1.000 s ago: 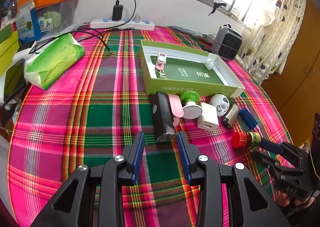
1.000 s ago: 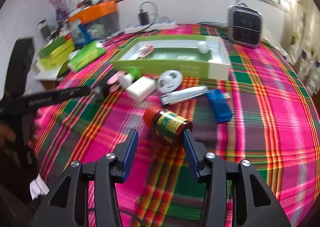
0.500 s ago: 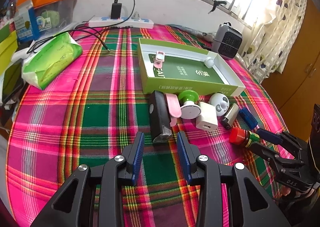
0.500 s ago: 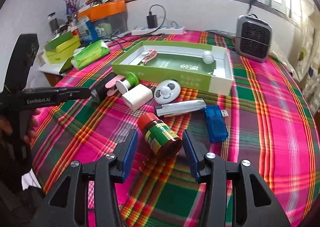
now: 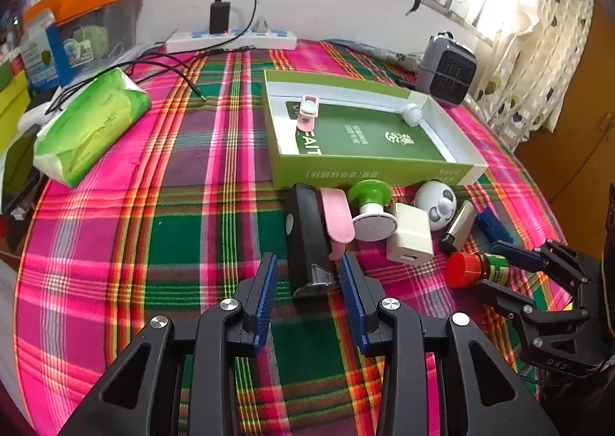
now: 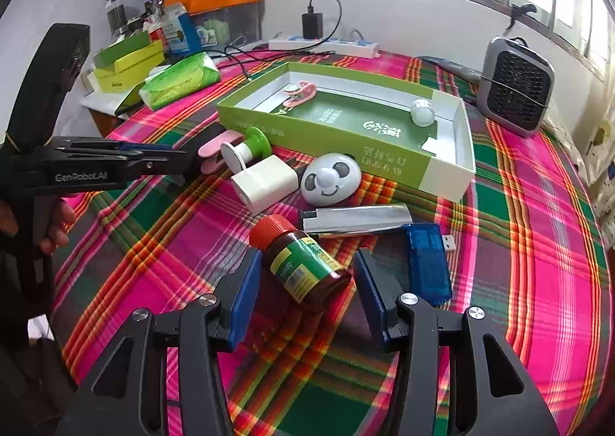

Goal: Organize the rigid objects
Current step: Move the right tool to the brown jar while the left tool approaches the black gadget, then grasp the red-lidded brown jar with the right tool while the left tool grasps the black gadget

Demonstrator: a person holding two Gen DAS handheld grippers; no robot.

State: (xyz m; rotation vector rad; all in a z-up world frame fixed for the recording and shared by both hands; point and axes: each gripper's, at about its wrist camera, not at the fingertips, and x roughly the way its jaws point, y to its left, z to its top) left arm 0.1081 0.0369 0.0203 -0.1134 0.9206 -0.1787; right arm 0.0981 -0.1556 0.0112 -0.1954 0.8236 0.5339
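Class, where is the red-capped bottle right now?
The red-capped bottle lies on its side between the right gripper open fingers, just before the silver lighter.

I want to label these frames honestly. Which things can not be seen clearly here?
- Black device: in the right wrist view the left hand-held gripper hides nearly all of it.
- Bottle: label text too small in both views.
- Bottle's contact with the right hand-held gripper: pads flank it, touching unclear.
- Orange-lidded bin: contents blurred.

The left gripper [image 6: 180, 161] hides most of the black device [image 6: 192, 151] behind it.
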